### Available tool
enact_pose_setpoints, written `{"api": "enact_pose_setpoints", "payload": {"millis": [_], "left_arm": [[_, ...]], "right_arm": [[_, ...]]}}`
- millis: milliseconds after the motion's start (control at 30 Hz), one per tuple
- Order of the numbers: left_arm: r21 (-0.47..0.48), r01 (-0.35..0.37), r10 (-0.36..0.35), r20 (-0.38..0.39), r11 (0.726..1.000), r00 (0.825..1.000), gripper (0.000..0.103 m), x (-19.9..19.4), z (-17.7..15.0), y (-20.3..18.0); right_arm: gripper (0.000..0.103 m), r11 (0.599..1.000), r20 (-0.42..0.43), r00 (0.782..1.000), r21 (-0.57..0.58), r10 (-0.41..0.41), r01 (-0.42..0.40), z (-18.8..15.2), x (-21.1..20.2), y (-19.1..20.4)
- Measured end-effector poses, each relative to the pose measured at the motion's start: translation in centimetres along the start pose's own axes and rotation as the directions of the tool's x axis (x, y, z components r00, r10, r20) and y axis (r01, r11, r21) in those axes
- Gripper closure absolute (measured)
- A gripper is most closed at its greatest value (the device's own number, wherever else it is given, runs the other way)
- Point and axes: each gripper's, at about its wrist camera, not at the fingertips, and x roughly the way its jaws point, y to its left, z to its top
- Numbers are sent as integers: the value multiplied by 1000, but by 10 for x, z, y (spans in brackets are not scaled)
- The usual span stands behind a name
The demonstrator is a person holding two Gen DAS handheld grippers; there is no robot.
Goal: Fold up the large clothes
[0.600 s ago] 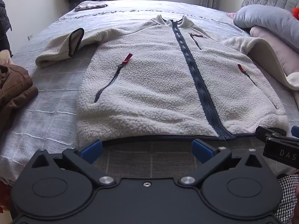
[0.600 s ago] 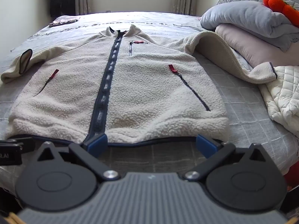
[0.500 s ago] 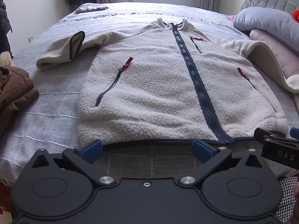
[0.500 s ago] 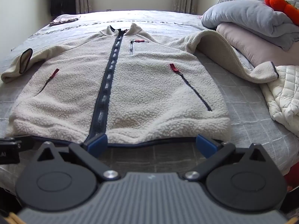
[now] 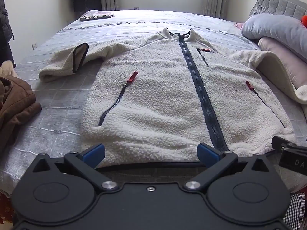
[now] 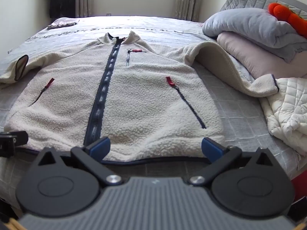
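Note:
A cream fleece jacket (image 5: pixel 163 99) with a dark blue front zip lies flat, face up, on the grey bed; it also shows in the right wrist view (image 6: pixel 134 99). Its left sleeve (image 5: pixel 65 65) is bent back on itself. Its right sleeve (image 6: pixel 230 67) drapes up against the pillows. My left gripper (image 5: pixel 151 151) is open and empty at the hem, left of the zip. My right gripper (image 6: pixel 156 146) is open and empty at the hem, right of the zip. Each gripper's side shows at the edge of the other's view.
A brown garment (image 5: pixel 15 103) lies at the bed's left edge. Grey and pink pillows (image 6: pixel 259 38) and an orange toy (image 6: pixel 287 17) are at the right. A white quilted garment (image 6: pixel 287 115) lies at the near right. A small folded cloth (image 5: pixel 96 16) sits at the far corner.
Both grippers have moved a little forward toward the jacket's hem. Both stay open. The jacket has not moved.

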Motion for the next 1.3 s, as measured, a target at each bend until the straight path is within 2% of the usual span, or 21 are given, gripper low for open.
{"api": "enact_pose_setpoints", "payload": {"millis": [233, 400, 567, 667, 733, 900, 1067, 1133, 1200, 1300], "left_arm": [[-9, -29, 29, 2, 1000, 1000, 0, -2, -2, 6], [-6, -77, 77, 17, 997, 997, 0, -4, -3, 13], [-52, -107, 110, 56, 993, 992, 0, -5, -4, 39], [-39, -118, 122, 96, 992, 988, 0, -1, -6, 55], [-31, -127, 129, 77, 991, 989, 0, 5, -4, 66], [-82, -19, 19, 0, 996, 1000, 0, 18, 5, 102], [-146, 102, -106, -26, 984, 994, 0, 31, 10, 134], [-206, 149, -164, -57, 967, 985, 0, 42, 6, 150], [-272, 204, -234, -83, 940, 969, 1, 56, -2, 166], [-374, 278, -333, -93, 885, 938, 2, 79, -17, 185]], "right_arm": [[0, 1000, -24, 1000, 24, 17, -16, -5, 5, 0], [0, 999, -3, 1000, 31, 17, -17, -6, 1, -1], [0, 999, 21, 1000, 36, -9, 8, -9, -5, -13], [0, 999, 51, 999, 39, 3, -5, -13, -4, -26], [0, 999, 42, 999, 35, 3, -4, -13, 1, -34], [0, 995, 5, 999, 87, 39, -39, -10, 13, -58], [0, 989, -42, 994, 111, 104, -99, -2, 26, -84], [0, 985, -37, 991, 119, 128, -123, -1, 30, -101], [0, 977, -27, 987, 148, 160, -154, -2, 36, -123], [0, 936, -20, 973, 280, 228, -214, -8, 52, -167]]}}
